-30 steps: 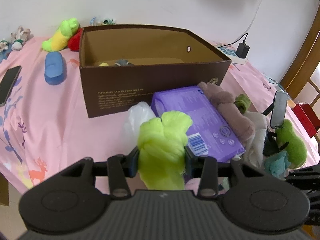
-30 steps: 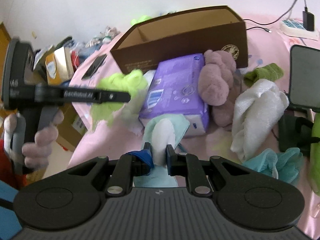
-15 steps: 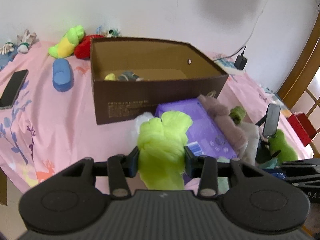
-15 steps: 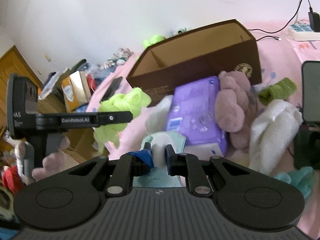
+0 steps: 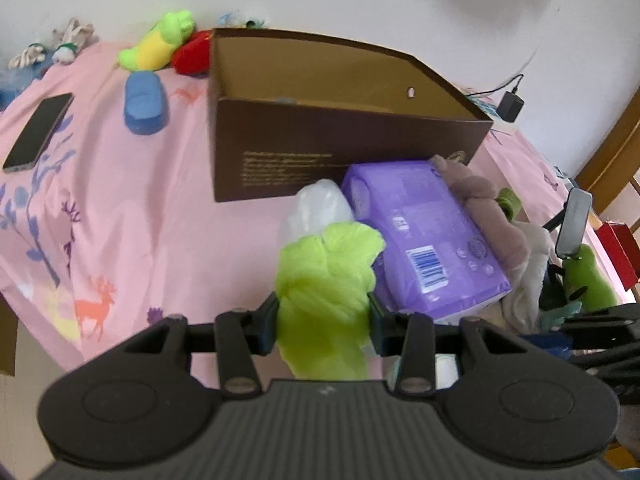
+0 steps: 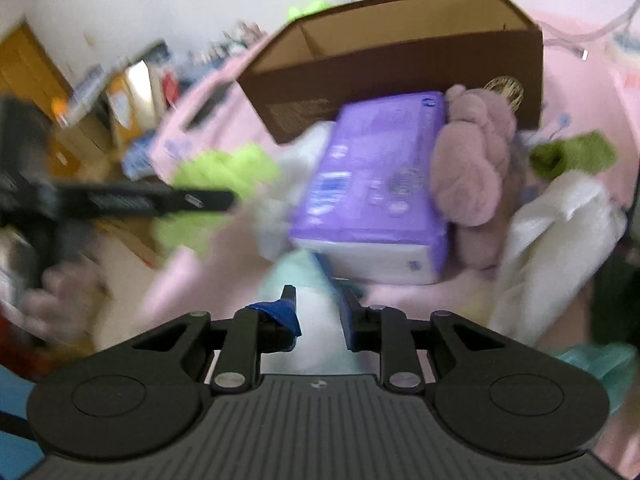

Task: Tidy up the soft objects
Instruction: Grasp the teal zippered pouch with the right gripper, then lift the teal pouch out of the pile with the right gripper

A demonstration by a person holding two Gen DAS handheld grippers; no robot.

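Observation:
My left gripper (image 5: pixel 323 308) is shut on a lime-green plush (image 5: pixel 324 272), held above the pink bedspread in front of the open brown cardboard box (image 5: pixel 320 152). In the right wrist view, which is blurred, that plush (image 6: pixel 228 168) shows at left. My right gripper (image 6: pixel 319 300) has its jaws opening; a pale mint cloth (image 6: pixel 316 320) still fills the gap between the pads. It hangs just before a purple tissue pack (image 6: pixel 380 168) that leans on the box (image 6: pixel 400 64). A mauve plush (image 6: pixel 476 160) lies against the pack's right side.
A white towel (image 6: pixel 552 240) and a green rolled cloth (image 6: pixel 572 156) lie right of the mauve plush. A white plastic bag (image 5: pixel 316 208) sits beside the pack. A phone (image 5: pixel 38 132), a blue soft toy (image 5: pixel 144 100) and a yellow-green plush (image 5: pixel 160 44) lie left of the box.
The right gripper's jaws have widened around the mint cloth and it has dropped closer to the purple pack. The left gripper still holds the lime plush and has shifted sideways.

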